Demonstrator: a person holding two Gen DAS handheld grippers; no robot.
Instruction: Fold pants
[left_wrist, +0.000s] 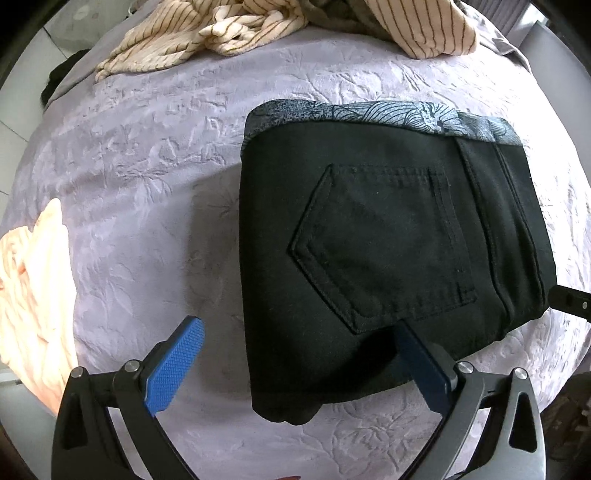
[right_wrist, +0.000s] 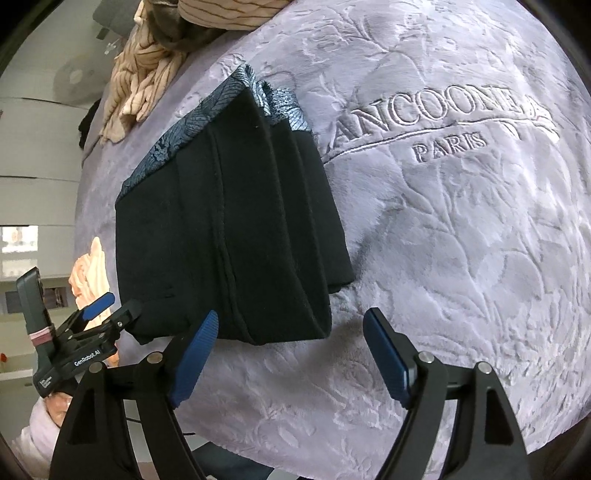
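The black pants (left_wrist: 388, 243) lie folded into a compact stack on the lavender blanket (left_wrist: 147, 177), back pocket up. A blue-grey patterned strip (left_wrist: 369, 112) shows along their far edge. My left gripper (left_wrist: 299, 365) is open and points down at the stack's near left corner. One blue pad (left_wrist: 177, 365) is over the blanket, the other pad (left_wrist: 421, 365) over the pants' near edge. In the right wrist view the pants (right_wrist: 221, 240) show their layered side. My right gripper (right_wrist: 291, 354) is open just in front of them, over bare blanket. The left gripper (right_wrist: 114, 308) is at their left corner.
Cream striped garments (left_wrist: 258, 26) are piled at the blanket's far edge. A peach garment (left_wrist: 33, 280) lies at the left. Embroidered lettering (right_wrist: 443, 114) marks the blanket to the right of the pants. The bed's left edge (right_wrist: 85, 155) drops to a pale floor.
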